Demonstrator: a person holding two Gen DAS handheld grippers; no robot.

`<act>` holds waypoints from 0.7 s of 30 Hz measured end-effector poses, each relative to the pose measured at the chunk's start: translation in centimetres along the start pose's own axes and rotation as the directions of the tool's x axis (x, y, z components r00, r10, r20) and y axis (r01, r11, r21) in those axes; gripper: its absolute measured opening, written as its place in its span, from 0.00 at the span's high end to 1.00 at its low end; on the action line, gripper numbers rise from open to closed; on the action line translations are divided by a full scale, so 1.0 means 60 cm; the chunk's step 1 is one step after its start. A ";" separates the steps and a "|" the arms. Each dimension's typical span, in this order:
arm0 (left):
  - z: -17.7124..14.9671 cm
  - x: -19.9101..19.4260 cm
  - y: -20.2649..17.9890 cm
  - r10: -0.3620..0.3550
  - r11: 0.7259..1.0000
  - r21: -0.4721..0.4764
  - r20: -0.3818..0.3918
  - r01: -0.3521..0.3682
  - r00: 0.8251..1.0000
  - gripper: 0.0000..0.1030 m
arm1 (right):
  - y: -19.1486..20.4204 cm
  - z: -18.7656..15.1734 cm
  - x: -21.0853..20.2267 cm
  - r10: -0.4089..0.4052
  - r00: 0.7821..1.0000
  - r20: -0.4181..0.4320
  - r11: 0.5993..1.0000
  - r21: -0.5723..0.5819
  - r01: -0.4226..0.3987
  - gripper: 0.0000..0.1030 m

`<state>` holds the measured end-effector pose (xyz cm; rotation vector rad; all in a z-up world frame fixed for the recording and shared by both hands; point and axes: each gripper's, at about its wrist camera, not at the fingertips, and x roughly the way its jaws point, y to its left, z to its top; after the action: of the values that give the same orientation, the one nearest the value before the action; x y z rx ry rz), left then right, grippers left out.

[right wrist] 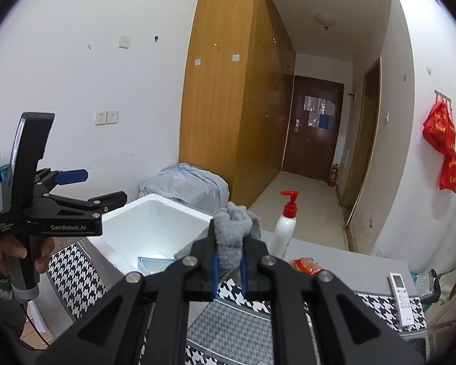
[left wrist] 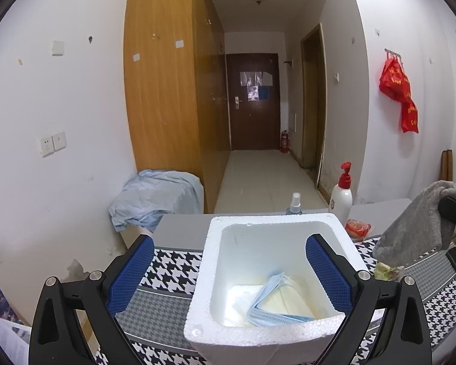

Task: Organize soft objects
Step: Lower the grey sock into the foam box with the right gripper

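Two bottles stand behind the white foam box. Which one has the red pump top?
The taller white bottle, at the box's far right corner. The small spray bottle beside it has a clear cap and no pump.

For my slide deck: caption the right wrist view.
Right gripper, jaws shut on a fluffy grey cloth, beside the white foam box.

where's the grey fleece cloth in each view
Left wrist: grey fleece cloth hangs at the right edge, right of the white foam box.
Right wrist: centre, clamped in the right hand-held gripper.
Shared landmark: white pump bottle with red top.
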<state>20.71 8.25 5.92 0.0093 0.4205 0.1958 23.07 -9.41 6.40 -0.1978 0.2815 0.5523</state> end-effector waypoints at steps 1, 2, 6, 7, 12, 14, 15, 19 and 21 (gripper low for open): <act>0.000 -0.001 0.000 -0.001 1.000 0.003 0.002 0.001 1.000 0.03 | 0.001 0.001 0.000 -0.001 1.000 0.002 1.000 -0.001 0.001 0.86; -0.001 -0.003 0.000 -0.002 1.000 0.004 0.003 0.002 1.000 0.02 | 0.002 0.004 0.000 -0.002 1.000 0.003 1.000 -0.002 0.002 0.86; -0.004 -0.012 0.008 -0.007 1.000 -0.006 0.016 0.007 1.000 0.02 | 0.011 0.013 0.000 -0.002 1.000 0.011 1.000 -0.013 0.002 0.86; -0.005 -0.015 0.010 -0.012 1.000 -0.010 0.022 0.012 1.000 0.01 | 0.015 0.016 0.001 -0.001 1.000 0.012 1.000 -0.019 0.002 0.86; -0.013 -0.028 0.019 -0.010 1.000 -0.007 0.027 0.010 1.000 0.01 | 0.030 0.026 0.004 0.010 1.000 0.017 0.999 -0.034 -0.010 0.86; -0.015 -0.029 0.022 -0.005 1.000 -0.006 0.028 0.005 1.000 0.01 | 0.036 0.030 0.004 0.015 1.000 0.021 0.999 -0.039 -0.014 0.86; -0.016 -0.030 0.024 -0.001 1.000 -0.007 0.028 0.001 1.000 0.01 | 0.038 0.030 0.004 0.019 1.000 0.022 0.999 -0.041 -0.018 0.86; -0.019 -0.038 0.037 0.007 1.000 -0.016 0.034 -0.006 0.999 0.01 | 0.051 0.037 0.007 0.047 0.999 0.022 0.998 -0.049 -0.046 0.86; -0.021 -0.043 0.043 0.020 1.000 -0.016 0.042 -0.019 0.999 0.01 | 0.057 0.037 0.008 0.053 0.998 0.023 0.997 -0.055 -0.051 0.86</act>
<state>17.40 10.24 5.94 0.0018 0.3766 0.2176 22.09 -5.75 7.99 -0.2373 0.2488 0.6139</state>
